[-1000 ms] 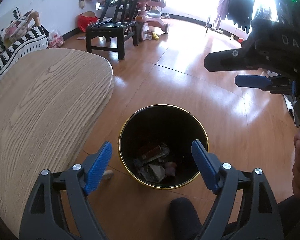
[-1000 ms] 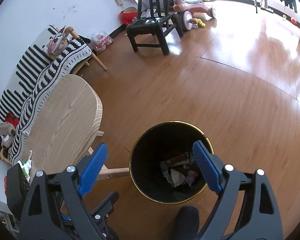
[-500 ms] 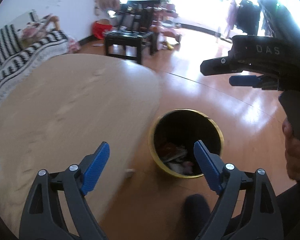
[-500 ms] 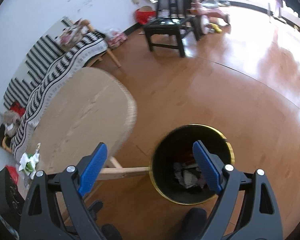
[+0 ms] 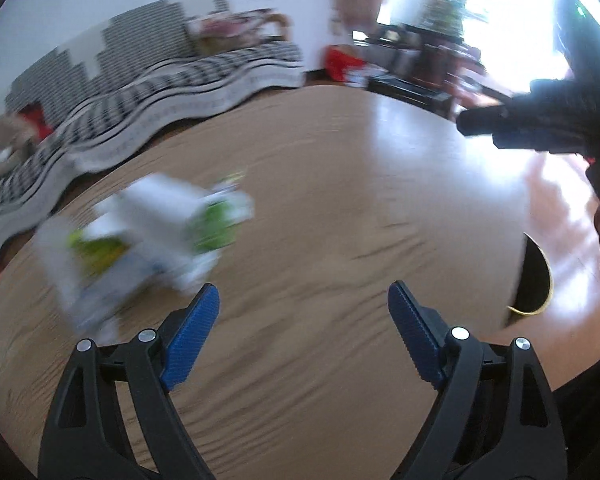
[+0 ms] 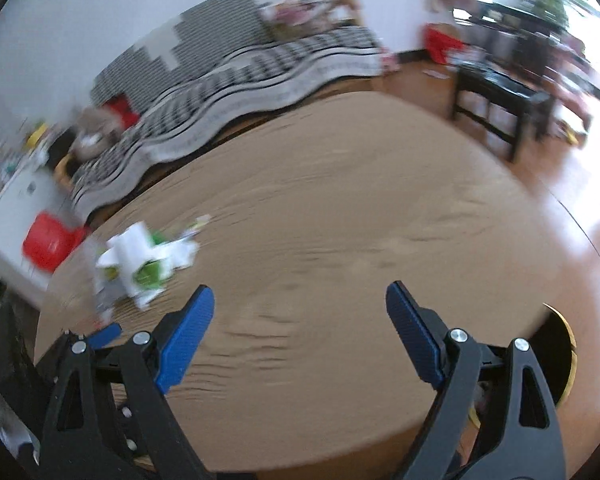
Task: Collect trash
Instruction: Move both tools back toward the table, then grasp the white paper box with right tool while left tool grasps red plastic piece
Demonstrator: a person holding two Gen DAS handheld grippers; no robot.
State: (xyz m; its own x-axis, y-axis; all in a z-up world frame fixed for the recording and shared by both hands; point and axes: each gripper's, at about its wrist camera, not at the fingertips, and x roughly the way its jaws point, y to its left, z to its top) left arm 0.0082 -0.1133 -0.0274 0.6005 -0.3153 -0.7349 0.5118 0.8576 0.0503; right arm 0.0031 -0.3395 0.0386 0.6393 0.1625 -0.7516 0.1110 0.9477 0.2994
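Note:
A crumpled white and green wrapper [image 5: 148, 236] lies on the round wooden table [image 5: 340, 200], blurred by motion; it also shows in the right wrist view [image 6: 144, 264]. My left gripper [image 5: 302, 336] is open and empty above the table, right of the wrapper. My right gripper [image 6: 298, 336] is open and empty, farther right of the wrapper. The black bin with a gold rim [image 5: 534, 280] stands on the floor past the table's right edge; it also shows in the right wrist view [image 6: 560, 360].
A black and white striped sofa [image 6: 240, 80] runs behind the table. A black chair [image 6: 500, 96] stands at the back right. A red box [image 6: 46, 246] sits left of the table. The right gripper's body [image 5: 540, 120] shows at right.
Both grippers have swung left from above the bin to over the table. The wrapper has come into view, and the bin has slid to the right edge.

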